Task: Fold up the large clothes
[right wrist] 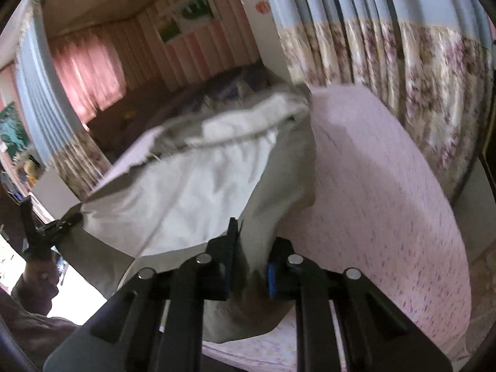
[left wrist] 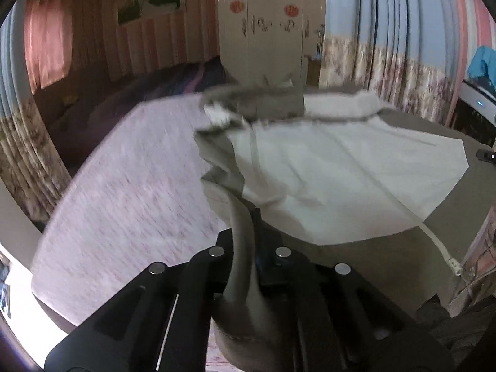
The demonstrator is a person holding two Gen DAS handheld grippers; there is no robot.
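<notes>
1. Left gripper point(left wrist: 252, 248) nearest: its fingers pinch an olive edge of the jacket point(left wrist: 334, 173).
2. Right gripper point(right wrist: 251, 257) fingers clamp the opposite edge.
3. We judge the lift step is in hand; the jacket hangs above the pink bed point(left wrist: 130, 179).
4. Next: keep tension and lay it flat.

Dim, pinkish indoor light; the glowing pink window curtain point(left wrist: 46, 43) is the main source. Motion blur smears both views, and fisheye bending darkens the edges.
</notes>
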